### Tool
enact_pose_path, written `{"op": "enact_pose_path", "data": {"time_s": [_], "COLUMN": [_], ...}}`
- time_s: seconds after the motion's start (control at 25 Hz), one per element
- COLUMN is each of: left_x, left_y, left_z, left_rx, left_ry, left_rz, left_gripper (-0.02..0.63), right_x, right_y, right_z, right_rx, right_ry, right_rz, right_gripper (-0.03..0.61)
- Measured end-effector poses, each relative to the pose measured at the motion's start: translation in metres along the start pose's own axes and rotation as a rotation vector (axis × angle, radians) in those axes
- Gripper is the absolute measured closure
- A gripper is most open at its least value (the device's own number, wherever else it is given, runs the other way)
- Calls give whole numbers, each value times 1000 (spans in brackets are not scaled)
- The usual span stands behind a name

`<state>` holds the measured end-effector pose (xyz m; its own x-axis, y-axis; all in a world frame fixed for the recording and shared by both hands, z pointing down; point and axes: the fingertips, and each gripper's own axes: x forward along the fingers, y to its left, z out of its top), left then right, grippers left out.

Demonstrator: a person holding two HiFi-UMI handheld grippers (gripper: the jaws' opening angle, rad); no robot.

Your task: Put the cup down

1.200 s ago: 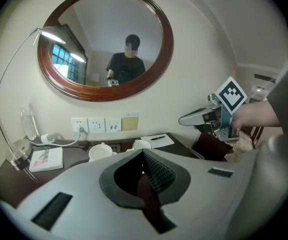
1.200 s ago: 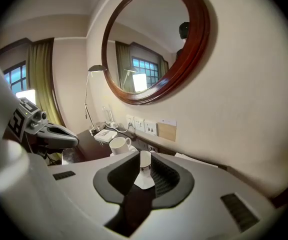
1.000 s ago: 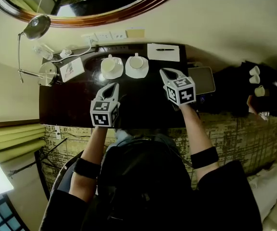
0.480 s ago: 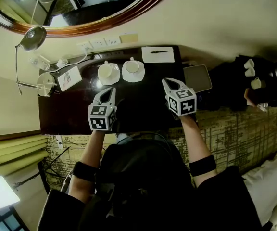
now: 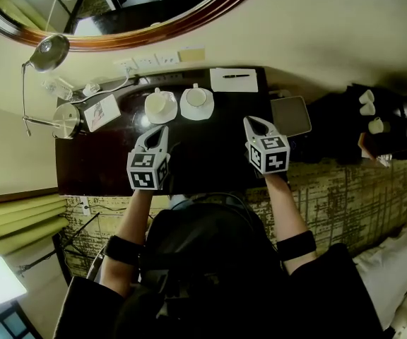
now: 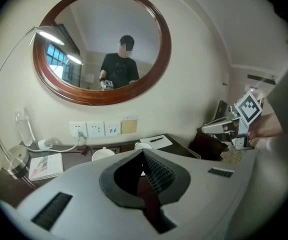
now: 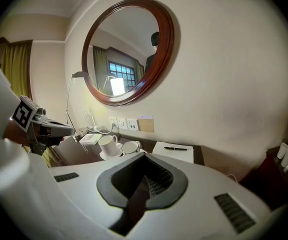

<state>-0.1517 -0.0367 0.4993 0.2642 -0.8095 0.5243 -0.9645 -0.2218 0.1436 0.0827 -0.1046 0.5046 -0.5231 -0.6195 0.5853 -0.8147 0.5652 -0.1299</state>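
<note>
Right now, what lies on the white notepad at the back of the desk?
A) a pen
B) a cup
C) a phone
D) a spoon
A: a dark pen lies across the notepad, and nothing else is on it.

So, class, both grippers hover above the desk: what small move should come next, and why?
Likely just withdraw both: the left gripper and right gripper are shut, holding nothing, while the left cup and the right cup already stand on saucers.

a dark desk (image 5: pixel 210 147) stands against a cream wall (image 5: pixel 316 27) under an oval wood-framed mirror (image 5: pixel 119 9).
</note>
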Motion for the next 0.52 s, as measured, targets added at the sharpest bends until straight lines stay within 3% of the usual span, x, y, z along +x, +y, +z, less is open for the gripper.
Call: {"op": "enact_pose_path", "data": {"time_s": [0.28,0.52], "left_x": [4,4], "left_y": [-1,-7], "left_z": [6,3], "left_rx": [2,-2], "left_ry": [-22,7], "left_rz": [3,-10], "left_gripper": [614,614], "right_x": [2,4], "right_y": [-4,-9], "right_z": [3,-5], "right_rx": [-5,-7], "right_ry": [3,14], "right_rz": [4,4], "right_gripper": [577,577]}}
